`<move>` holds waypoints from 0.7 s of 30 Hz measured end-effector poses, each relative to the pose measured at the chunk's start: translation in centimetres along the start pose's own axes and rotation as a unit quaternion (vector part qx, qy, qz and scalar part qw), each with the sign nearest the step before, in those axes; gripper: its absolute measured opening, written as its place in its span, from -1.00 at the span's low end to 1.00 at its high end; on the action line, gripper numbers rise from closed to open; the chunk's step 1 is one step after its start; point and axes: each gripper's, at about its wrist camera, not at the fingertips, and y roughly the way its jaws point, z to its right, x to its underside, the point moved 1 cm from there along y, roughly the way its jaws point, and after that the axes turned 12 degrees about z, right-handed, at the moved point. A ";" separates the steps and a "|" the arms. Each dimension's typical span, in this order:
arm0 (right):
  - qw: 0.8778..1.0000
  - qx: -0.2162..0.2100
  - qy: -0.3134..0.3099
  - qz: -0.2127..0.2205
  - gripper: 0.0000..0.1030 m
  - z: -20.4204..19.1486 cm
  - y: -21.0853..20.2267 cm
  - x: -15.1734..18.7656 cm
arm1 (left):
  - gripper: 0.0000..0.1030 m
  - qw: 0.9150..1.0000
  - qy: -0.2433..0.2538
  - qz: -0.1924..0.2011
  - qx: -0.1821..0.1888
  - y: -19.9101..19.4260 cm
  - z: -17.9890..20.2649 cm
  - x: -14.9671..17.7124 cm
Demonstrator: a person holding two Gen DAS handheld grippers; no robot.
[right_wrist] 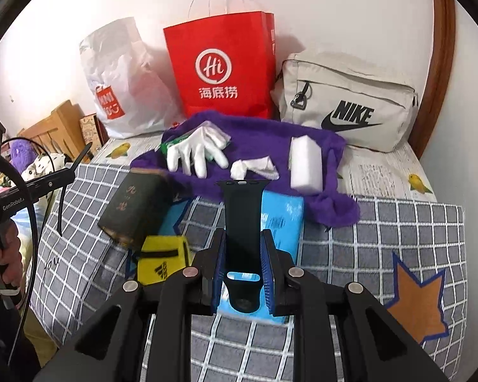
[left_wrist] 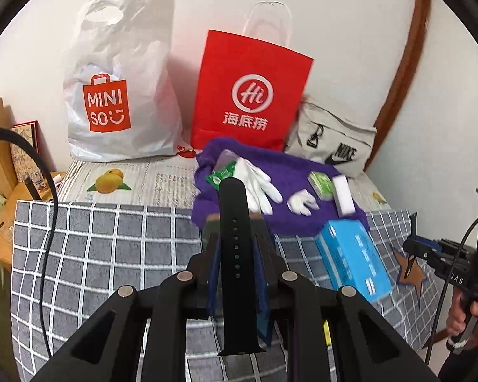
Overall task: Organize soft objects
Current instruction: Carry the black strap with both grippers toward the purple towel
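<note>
My left gripper point(left_wrist: 235, 238) is shut on a black watch strap with holes point(left_wrist: 234, 254), held upright above the bed. My right gripper point(right_wrist: 242, 248) is shut on a second black watch strap point(right_wrist: 241, 219) with a loop end. Ahead on a purple fleece cloth point(right_wrist: 258, 133) lie a white glove point(right_wrist: 194, 152), a small crumpled white glove point(right_wrist: 251, 165), a white sponge block point(right_wrist: 304, 162) and a green packet point(left_wrist: 320, 183). A blue tissue pack point(left_wrist: 353, 261) lies on the grey checked blanket point(left_wrist: 111, 248), also under my right gripper point(right_wrist: 283, 219).
Against the wall stand a white MINISO plastic bag point(left_wrist: 118, 89), a red paper bag point(left_wrist: 248, 92) and a beige Nike bag point(right_wrist: 347, 102). A dark book point(right_wrist: 133, 213) and a yellow pouch point(right_wrist: 162, 261) lie left of my right gripper. A wooden bedside table point(left_wrist: 3, 216) stands left.
</note>
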 end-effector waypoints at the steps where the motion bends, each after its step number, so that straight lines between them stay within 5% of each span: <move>1: 1.000 0.000 0.002 0.001 -0.59 0.1 0.2 -0.2 | -0.62 1.000 0.000 0.003 -0.002 0.2 -0.2 -0.3; 21: 1.000 -0.004 0.017 -0.004 -0.59 1.1 7.6 -4.4 | -0.62 1.000 -0.017 0.007 0.005 6.7 -2.1 -4.2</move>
